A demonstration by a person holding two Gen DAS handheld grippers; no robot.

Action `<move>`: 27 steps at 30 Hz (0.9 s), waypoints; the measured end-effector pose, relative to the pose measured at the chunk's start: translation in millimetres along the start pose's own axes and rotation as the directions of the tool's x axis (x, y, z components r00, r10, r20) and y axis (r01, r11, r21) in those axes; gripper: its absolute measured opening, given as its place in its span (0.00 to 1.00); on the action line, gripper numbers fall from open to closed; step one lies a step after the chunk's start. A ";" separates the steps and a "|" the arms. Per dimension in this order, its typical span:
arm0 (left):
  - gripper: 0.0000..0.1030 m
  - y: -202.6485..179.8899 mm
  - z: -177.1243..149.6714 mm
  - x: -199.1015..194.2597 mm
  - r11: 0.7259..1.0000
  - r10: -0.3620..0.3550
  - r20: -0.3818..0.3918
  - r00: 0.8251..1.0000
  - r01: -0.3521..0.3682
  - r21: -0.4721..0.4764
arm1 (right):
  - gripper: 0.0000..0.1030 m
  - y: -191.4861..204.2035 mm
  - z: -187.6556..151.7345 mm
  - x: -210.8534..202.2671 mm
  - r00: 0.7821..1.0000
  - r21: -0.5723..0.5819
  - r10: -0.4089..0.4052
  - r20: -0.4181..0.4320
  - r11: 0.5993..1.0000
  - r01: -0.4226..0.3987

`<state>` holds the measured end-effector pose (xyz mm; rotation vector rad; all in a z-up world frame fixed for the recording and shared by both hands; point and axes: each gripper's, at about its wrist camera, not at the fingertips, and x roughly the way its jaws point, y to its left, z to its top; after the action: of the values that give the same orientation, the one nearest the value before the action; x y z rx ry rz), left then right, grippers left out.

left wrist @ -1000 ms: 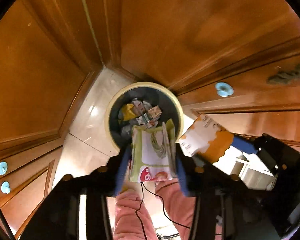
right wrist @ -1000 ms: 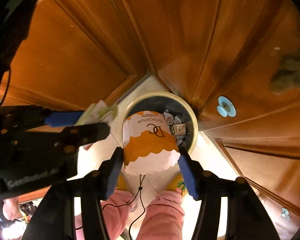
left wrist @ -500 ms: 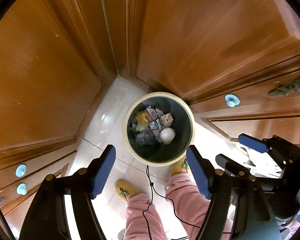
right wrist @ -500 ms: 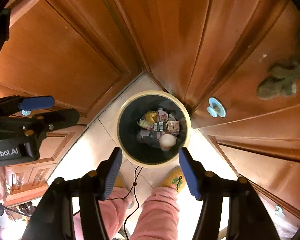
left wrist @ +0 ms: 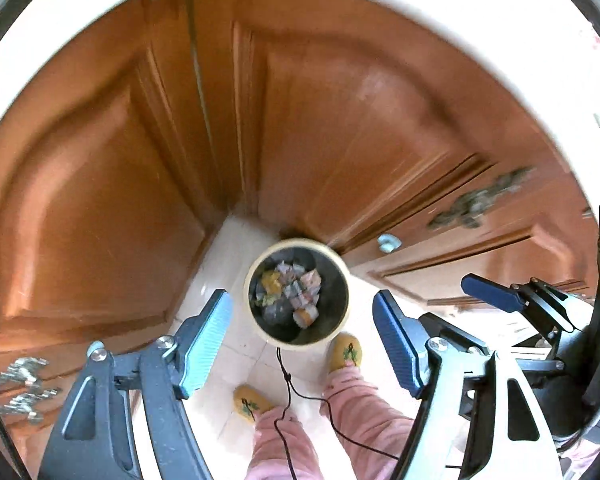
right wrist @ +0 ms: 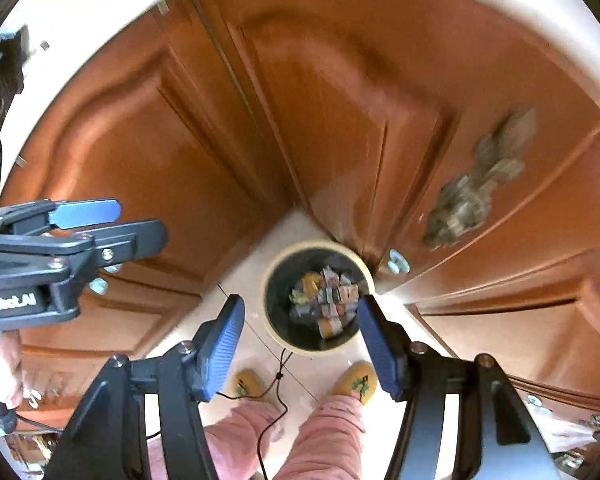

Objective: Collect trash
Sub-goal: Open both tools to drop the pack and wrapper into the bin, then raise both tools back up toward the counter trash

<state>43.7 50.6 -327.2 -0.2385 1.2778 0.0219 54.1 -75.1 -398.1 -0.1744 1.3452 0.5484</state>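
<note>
Wooden cabinet doors (left wrist: 308, 128) with raised panels fill most of both wrist views and meet in a corner at the far end of the pale tiled floor (left wrist: 236, 256), under a white countertop edge (right wrist: 100, 4) that curves across the top. In that corner stands a round waste bin (left wrist: 342, 320) with a cream rim and dark inside, just beside the right-hand doors, and the trash (left wrist: 290, 290) lies heaped at its bottom (crumpled wrappers, small cartons and a yellow scrap, too blurred to tell apart further). The left gripper (left wrist: 302, 338) hangs well above the bin, pointing steeply down, its blue pads spread wide to either side of the bin with nothing between them. The right gripper (right wrist: 300, 342) hangs likewise above the bin, its jaws apart and empty; in its view the left gripper juts in from the left edge. Near the bottom of both views are the person's pink trouser legs (right wrist: 324, 436) and yellow slippers (right wrist: 354, 380), toes close to the bin's near rim. A thin black cable (left wrist: 286, 384) dangles between the legs. Pale blue round knobs (right wrist: 398, 261) sit on the doors to the bin's right.
</note>
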 end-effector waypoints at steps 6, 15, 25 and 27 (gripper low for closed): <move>0.69 -23.9 13.8 -72.8 0.996 -0.027 0.117 0.993 0.018 0.084 | 0.57 9.6 13.7 -97.7 0.995 0.023 -0.022 0.099 1.000 0.019; 0.73 -69.5 43.0 -173.1 0.975 -0.135 0.294 0.946 0.074 0.209 | 0.57 6.6 27.0 -230.0 0.946 0.123 -0.155 0.286 0.985 0.124; 0.82 -108.3 72.8 -246.0 0.938 -0.212 0.413 0.886 0.066 0.341 | 0.57 -7.1 32.7 -335.0 0.877 0.251 -0.286 0.387 0.948 0.198; 0.84 -111.8 78.6 -257.1 0.933 -0.222 0.422 0.879 0.066 0.354 | 0.57 -11.5 32.2 -348.1 0.865 0.278 -0.309 0.395 0.938 0.208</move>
<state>59.5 -13.8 -43.7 -0.0322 0.7712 -0.2542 45.9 -167.0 -60.8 -0.0394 0.9163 0.1823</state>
